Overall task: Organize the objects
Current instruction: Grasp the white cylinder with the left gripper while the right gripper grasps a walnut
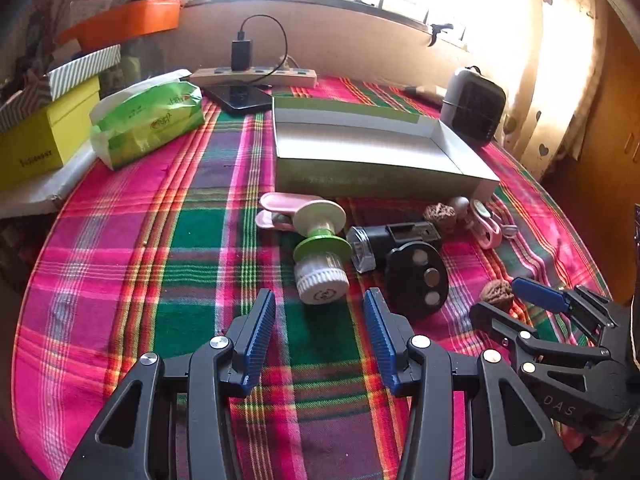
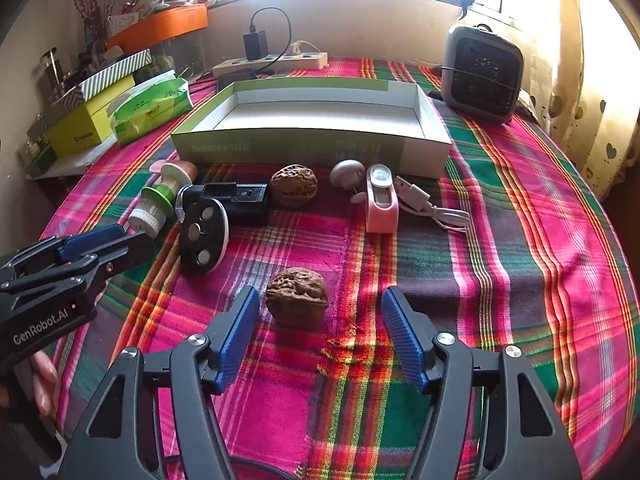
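In the right wrist view a brown walnut (image 2: 297, 296) lies on the plaid cloth between the tips of my right gripper (image 2: 321, 294), nearer the left finger, and the pads stand apart from it. Just past the open left gripper (image 1: 319, 293) lies a small white and green bottle (image 1: 320, 276) on its side. Beside it are a black oval disc (image 1: 418, 276) with three metal studs and a black device (image 1: 400, 236). A second walnut (image 2: 294, 186), a pink gadget (image 2: 382, 200) and a white cable (image 2: 432, 204) lie in front of the open, empty cardboard box (image 2: 312, 148).
A grey heater (image 2: 482, 72) stands at the back right and a power strip (image 2: 272, 62) with a charger runs along the wall. A green tissue pack (image 2: 154, 108) and a yellow box (image 2: 88, 124) sit at the left. The table edge curves away at the right.
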`<state>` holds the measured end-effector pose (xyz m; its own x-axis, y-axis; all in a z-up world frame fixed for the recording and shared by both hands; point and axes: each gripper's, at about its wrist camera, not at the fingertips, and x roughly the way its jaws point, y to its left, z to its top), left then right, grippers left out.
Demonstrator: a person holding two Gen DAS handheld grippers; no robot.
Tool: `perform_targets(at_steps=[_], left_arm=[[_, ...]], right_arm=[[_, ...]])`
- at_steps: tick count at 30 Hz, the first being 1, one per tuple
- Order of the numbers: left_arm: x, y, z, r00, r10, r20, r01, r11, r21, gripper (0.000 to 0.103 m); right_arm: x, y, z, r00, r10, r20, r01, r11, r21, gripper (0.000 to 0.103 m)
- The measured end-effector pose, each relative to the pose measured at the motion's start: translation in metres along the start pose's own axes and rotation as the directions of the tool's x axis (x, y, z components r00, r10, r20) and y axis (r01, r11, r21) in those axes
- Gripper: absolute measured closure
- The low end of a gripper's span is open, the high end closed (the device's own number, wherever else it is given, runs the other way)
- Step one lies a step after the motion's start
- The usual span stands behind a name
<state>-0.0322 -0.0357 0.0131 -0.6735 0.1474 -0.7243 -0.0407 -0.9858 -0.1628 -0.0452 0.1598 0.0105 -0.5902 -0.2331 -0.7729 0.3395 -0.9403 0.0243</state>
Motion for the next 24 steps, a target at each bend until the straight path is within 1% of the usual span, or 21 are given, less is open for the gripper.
perform_targets(at_steps=[3,7,9,12,14,17,24], left_arm=[[0.002,0.001,0.005,1.0,0.002,0.004,-0.002,1.0,-0.004,0.059],[0.006,-0.001,0.009,1.0,0.007,0.003,-0.007,1.0,0.005,0.059],[0.008,0.0,0.01,1.0,0.011,-0.003,-0.011,1.0,0.001,0.059],[0.01,0.001,0.011,1.0,0.02,-0.01,-0.02,1.0,-0.009,0.059],[0.011,0.003,0.011,0.999,0.03,-0.011,-0.03,0.999,-0.022,0.06],[0.013,0.006,0.011,0.999,0.023,-0.022,-0.023,0.999,-0.035,0.064],[0.016,0.008,0.011,0.999,0.032,-0.026,-0.033,0.999,-0.043,0.077]], right_arm=[[0.0,-0.001,0.001,1.0,-0.004,0.001,0.004,1.0,0.002,0.047],[0.001,-0.002,0.003,1.0,-0.009,0.001,0.009,1.0,0.004,0.054],[0.0,-0.003,0.004,1.0,-0.008,0.003,0.008,1.0,0.008,0.061],[0.0,-0.006,0.005,1.0,-0.004,0.006,0.004,1.0,0.021,0.069],[0.001,-0.007,0.005,1.0,-0.003,0.005,0.003,1.0,0.018,0.07],[0.001,-0.007,0.005,1.0,0.0,0.007,0.0,1.0,0.016,0.071],[0.001,-0.007,0.005,1.0,0.002,0.012,-0.003,1.0,0.016,0.071]])
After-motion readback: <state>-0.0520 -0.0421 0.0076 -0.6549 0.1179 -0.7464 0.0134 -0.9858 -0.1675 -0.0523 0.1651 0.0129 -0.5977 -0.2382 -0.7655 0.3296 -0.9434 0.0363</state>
